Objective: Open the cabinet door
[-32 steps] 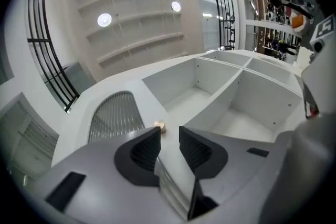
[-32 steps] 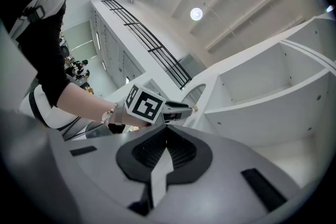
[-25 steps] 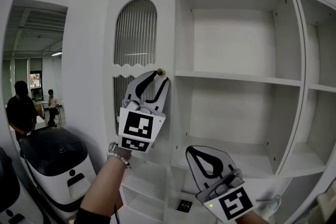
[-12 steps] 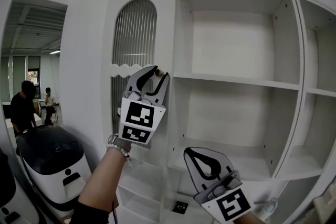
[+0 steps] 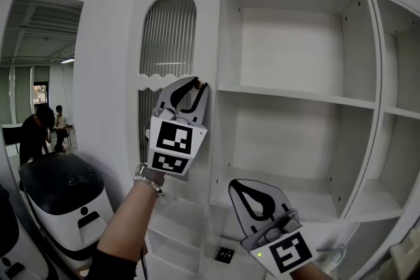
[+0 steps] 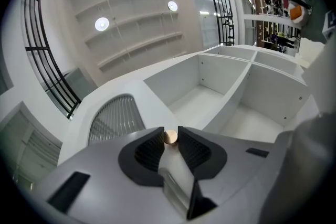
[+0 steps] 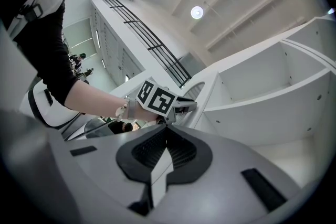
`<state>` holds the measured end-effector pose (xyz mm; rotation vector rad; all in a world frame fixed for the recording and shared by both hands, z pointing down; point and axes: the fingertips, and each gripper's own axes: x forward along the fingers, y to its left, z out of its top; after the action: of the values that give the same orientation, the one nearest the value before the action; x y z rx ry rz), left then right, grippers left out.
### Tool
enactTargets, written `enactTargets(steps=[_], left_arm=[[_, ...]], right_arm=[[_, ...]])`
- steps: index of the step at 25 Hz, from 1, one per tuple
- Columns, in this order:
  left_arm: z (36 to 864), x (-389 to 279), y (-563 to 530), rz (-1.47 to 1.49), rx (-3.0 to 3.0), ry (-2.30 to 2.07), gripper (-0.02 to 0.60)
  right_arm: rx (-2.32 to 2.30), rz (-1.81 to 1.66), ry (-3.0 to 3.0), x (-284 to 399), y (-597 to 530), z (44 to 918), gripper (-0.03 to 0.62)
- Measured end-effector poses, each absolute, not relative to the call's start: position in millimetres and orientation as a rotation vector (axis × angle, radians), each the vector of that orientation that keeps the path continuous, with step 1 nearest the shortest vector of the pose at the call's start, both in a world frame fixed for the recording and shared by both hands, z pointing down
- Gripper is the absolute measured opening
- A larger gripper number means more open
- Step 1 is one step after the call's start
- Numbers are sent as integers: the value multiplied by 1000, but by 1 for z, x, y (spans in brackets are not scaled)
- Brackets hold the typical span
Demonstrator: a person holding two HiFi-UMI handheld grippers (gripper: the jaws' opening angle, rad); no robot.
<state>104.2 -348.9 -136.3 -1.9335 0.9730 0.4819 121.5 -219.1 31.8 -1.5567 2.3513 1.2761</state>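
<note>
The left gripper (image 5: 200, 83) is reaching up to the cabinet door (image 5: 170, 42), and its two fingers (image 6: 149, 148) are sitting either side of the single brass knob (image 6: 170, 137). They have just been closing. They are now only narrowly apart, with the knob between the tips and apparently touching both pads, though how firmly they are pressing is hard to judge. The door, with one arched ribbed panel, is standing at the left edge of the open shelving.

The right gripper (image 7: 167, 128) is hovering lower, in front of the shelves and well apart from the door, with its fingers pressed together on nothing.

Two open bays are showing to the right of the door. The nearer one (image 5: 295, 95) is carrying two shelf boards. One white machine with a black lid (image 5: 59, 197) is standing at lower left, and two people (image 5: 39, 131) are standing in the room beyond it.
</note>
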Motion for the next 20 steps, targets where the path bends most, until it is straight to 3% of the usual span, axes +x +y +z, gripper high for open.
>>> enactTargets(steps=[20], left_arm=[[-136,73,-320,495,-1957,913,81]], right_arm=[[-1515,1066,2418,100,-247,42,20]])
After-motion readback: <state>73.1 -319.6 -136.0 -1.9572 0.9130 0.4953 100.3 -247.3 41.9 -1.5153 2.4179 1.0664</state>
